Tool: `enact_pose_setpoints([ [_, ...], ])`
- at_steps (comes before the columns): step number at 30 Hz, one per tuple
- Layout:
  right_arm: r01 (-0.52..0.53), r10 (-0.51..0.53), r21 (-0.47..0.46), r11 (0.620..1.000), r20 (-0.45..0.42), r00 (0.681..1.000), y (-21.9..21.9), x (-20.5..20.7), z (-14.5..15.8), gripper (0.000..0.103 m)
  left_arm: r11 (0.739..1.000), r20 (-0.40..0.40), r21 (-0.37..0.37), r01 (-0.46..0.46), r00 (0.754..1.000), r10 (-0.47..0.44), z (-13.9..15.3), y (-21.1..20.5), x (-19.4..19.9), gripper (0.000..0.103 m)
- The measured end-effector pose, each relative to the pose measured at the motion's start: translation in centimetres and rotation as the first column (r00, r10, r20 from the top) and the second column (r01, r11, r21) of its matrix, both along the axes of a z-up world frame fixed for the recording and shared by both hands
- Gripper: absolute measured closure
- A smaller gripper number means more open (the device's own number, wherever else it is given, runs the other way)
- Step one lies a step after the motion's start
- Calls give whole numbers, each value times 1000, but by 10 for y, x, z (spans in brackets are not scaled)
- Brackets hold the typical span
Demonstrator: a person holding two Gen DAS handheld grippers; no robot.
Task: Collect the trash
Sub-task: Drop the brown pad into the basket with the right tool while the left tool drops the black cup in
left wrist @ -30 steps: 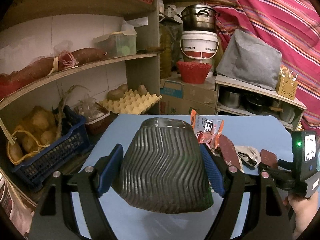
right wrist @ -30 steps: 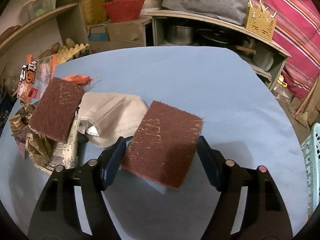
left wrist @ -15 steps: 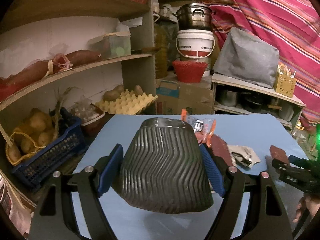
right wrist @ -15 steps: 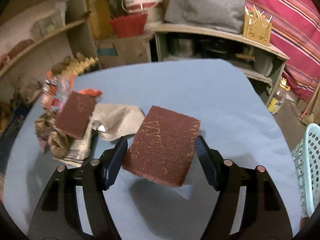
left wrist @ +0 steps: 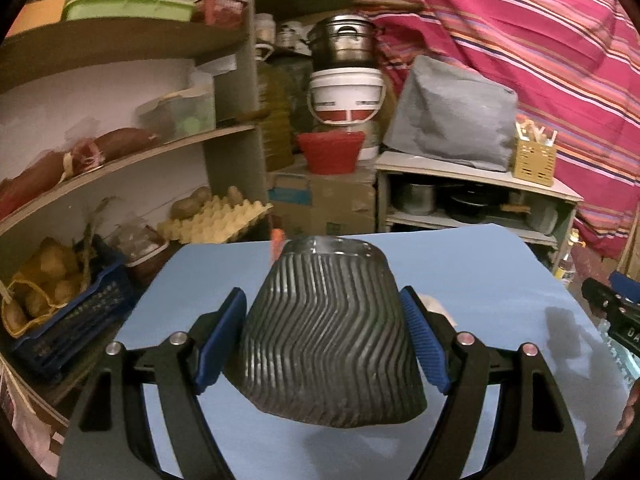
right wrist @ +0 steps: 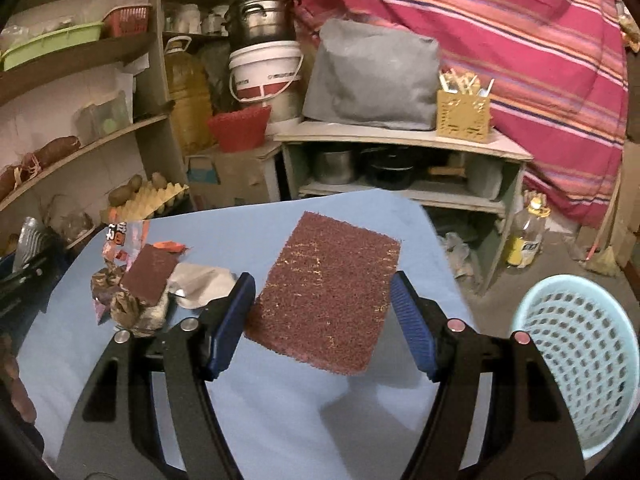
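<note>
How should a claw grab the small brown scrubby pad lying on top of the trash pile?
Best guess: come from above and pinch the small brown pad across its two long edges. It is flat and thin and lies tilted on the crumpled wrappers, so its edges stick out free. The beige cloth sits close on one side, so stay toward the pad's upper end.

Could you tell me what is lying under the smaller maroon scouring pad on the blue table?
The smaller scouring pad rests on a trash pile: crumpled brown paper, a printed snack wrapper, a beige cloth beside it. Whatever lies directly beneath is covered.
</note>
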State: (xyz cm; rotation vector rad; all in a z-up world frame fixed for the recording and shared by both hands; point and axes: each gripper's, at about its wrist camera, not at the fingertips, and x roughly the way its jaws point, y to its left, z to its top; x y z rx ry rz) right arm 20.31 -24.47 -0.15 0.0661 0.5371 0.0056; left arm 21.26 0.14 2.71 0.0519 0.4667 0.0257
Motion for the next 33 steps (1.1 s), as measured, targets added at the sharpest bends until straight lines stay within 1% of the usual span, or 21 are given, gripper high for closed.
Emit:
enact_pose_setpoints([
  [8,59,-58,-47,997,29,998,-56,-29,8,34,997,-18,-28,70,997,-71,3,-59,5,26],
  [10,84,-81,-55,995,45,996,-76,-40,12,34,995,-21,-40,92,995,-93,4,-76,6,26],
  [15,136,-132,-61,989,64,989,-122,-57,16,34,988,0,-6,155,988,-155,4,-128,-1,26],
  [20,188,-186,-28,982,51,981,-174,-74,13,34,967,-18,-63,245,969,-247,0,-186,-7,26],
  [22,204,-202,-40,978,47,978,-187,-79,12,34,956,-27,-76,282,958,-285,-2,-212,-10,26],
  [27,239,-239,-32,971,7,971,-225,-84,-2,34,933,-40,-84,350,934,-354,-6,-266,-13,26],
  [33,256,-256,-6,967,-23,966,-247,-82,-15,33,917,-47,-79,392,917,-396,-8,-303,-15,26],
])
